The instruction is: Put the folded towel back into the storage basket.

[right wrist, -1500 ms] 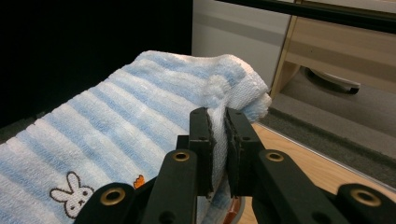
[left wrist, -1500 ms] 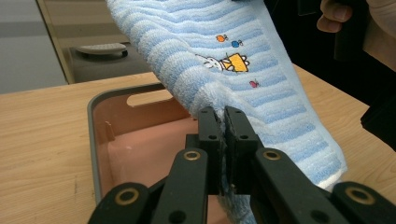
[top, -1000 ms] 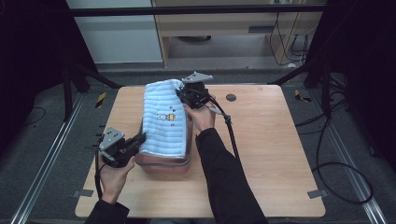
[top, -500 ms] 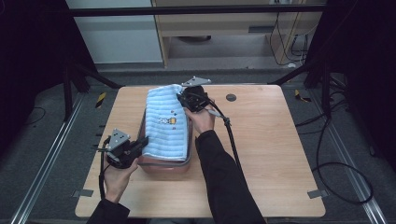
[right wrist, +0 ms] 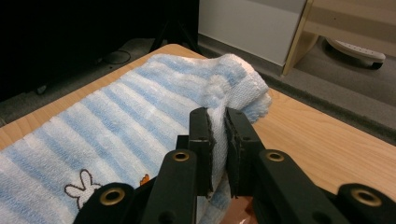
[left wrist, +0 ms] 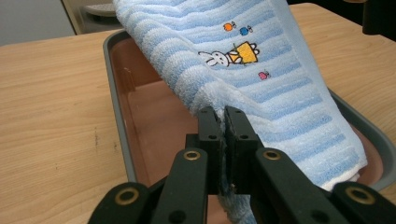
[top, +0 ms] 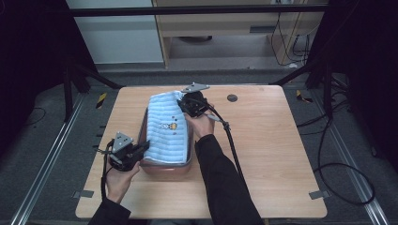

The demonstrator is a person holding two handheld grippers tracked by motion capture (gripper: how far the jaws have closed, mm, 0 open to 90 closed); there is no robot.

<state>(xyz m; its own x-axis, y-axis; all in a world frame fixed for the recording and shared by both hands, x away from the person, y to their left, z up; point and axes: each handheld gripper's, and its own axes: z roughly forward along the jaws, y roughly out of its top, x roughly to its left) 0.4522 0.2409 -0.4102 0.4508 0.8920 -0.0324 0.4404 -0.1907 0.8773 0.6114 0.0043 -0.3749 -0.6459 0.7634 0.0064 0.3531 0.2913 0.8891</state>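
A blue-and-white striped towel (top: 166, 126) with a small rabbit picture is stretched over a pink tray (top: 164, 168) with a grey rim on the wooden table. My left gripper (top: 141, 150) is shut on the towel's near left edge; in the left gripper view its jaws pinch the cloth (left wrist: 224, 123) above the tray's inside (left wrist: 154, 112). My right gripper (top: 184, 104) is shut on the towel's far right corner. In the right gripper view the bunched corner (right wrist: 236, 88) sits clamped between the jaws, with the striped cloth (right wrist: 116, 126) spreading away to the left.
The wooden table (top: 272, 140) has bare room right of the tray. A small dark disc (top: 232, 98) lies near the far edge. A cable (top: 232, 145) trails from the right gripper along the person's sleeve. Metal rails and a shelf unit stand beyond the table.
Both grippers keep their hold on the towel. The right gripper has sunk a little with its corner, lowering the towel toward the tray. The left gripper has hardly moved.
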